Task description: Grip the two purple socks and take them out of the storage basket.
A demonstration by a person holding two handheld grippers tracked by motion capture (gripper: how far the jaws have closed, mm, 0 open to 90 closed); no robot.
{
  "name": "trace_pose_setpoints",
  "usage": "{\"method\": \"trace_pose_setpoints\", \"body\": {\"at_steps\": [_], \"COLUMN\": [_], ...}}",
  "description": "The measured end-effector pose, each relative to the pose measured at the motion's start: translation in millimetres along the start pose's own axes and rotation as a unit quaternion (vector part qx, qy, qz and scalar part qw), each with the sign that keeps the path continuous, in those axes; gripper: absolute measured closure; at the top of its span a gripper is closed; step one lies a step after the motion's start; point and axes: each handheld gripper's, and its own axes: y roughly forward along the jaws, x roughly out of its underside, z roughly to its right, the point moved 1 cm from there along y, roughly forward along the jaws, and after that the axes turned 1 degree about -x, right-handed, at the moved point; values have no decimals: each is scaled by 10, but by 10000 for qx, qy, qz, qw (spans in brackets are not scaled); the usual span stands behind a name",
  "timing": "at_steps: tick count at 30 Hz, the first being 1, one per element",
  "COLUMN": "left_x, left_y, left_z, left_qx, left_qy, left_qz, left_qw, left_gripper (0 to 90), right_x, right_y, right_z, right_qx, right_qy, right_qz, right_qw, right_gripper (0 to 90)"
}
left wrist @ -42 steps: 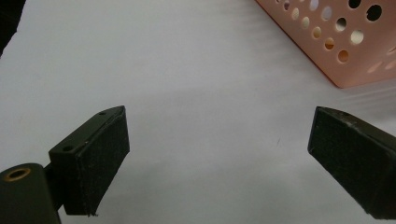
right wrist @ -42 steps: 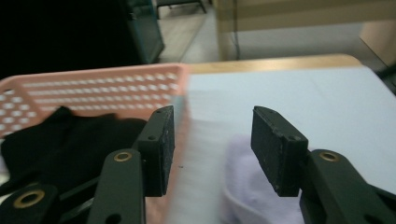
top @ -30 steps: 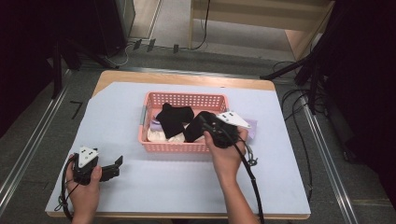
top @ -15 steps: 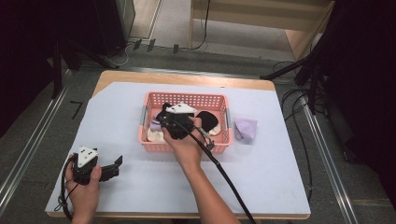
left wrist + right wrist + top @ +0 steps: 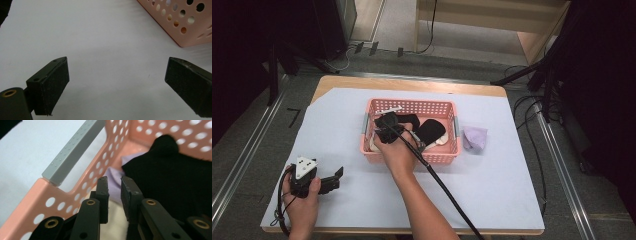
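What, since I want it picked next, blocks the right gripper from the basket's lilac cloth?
Nothing visible: the right gripper points straight at the lilac cloth; the black cloth covers only its side, beside the jaws.

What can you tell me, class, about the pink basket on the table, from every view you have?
The pink basket looks like plastic, rectangular, its walls pierced with round holes, a grey handle bar on each short end. It stands upright mid-table on the white sheet. Inside lie black, white and lilac cloth pieces. The right tool reaches in at its left end, jaws nearly closed.
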Motion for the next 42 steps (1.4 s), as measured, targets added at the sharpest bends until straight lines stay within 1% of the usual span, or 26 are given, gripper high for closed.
{"method": "trace_pose_setpoints", "body": {"at_steps": [1,2,3,5,8,9,10,11,12,13,14,15,17,20,21,22,24,27,28,30,31,32,33,34,36,42], "left_x": [0,0,1,1,0,0,0,0,0,1,1,0,0,0,-1,-1,-1,0,1,1,1,2,1,1,2,2], "left_y": [0,-1,1,1,0,-1,-1,-1,0,3,3,4,5,9,9,10,8,-1,1,2,1,3,0,0,-2,1], "left_z": [0,0,1,2,0,0,-1,0,-1,-1,-1,-1,0,-1,-2,-1,-2,-2,0,2,1,4,2,2,-2,3], "left_qx": [1,1,7,6,19,21,24,25,24,17,17,15,11,8,3,-4,0,20,14,15,13,13,24,24,36,32], "left_qy": [-2,0,11,15,15,13,12,13,14,0,0,0,-8,-13,0,6,13,24,31,22,24,4,17,17,29,11], "left_qz": [4,4,23,21,-2,-5,-6,-5,-7,1,1,-5,0,-6,-13,-9,-11,1,12,15,9,22,15,15,12,15], "left_qw": [10000,10000,10000,10000,10000,10000,10000,10000,10000,10000,10000,10000,10000,10000,10000,10000,10000,10000,10000,10000,10000,10000,10000,10000,10000,10000], "left_gripper": [61,61,61,61,61,61,61,61,61,61,61,61,61,61,61,61,61,61,61,62,63,63,63,64,63,64], "right_x": [-29,-29,-64,-84,-107,-130,-130,-144,-144,-151,-151,-153,-156,-185,-201,-208,-216,-258,-276,-320,-321,-289,-264,-264,-193,-225], "right_y": [47,47,107,153,164,167,167,138,138,97,97,54,12,-90,-111,-99,-73,84,92,102,123,181,231,231,379,331], "right_z": [-19,-19,-13,10,60,176,176,292,292,384,384,460,507,420,337,264,210,146,129,106,98,95,90,90,98,88], "right_qx": [3,3,-19,-70,-51,-62,-62,78,78,326,326,675,819,364,-3,-97,-56,-317,-343,-388,-127,283,409,409,-147,-236], "right_qy": [38,38,132,242,350,554,554,574,574,571,571,503,440,189,-7,-148,-274,-347,-320,-602,-1030,-1474,-1571,-1571,-1331,-1345], "right_qz": [-259,-259,-687,-1087,-1247,-1446,-1446,-1542,-1542,-1512,-1512,-1452,-1318,-675,-361,-281,-391,-996,-1048,-853,-429,16,-205,-205,-765,-803], "right_qw": [9997,9997,9975,9938,9916,9879,9879,9863,9863,9863,9863,9858,9869,9969,9993,9994,9988,9939,9934,9938,9937,9887,9865,9865,9880,9874], "right_gripper": [764,764,749,745,740,721,721,699,699,663,663,647,646,667,673,689,701,689,674,573,462,432,537,537,527,532]}}
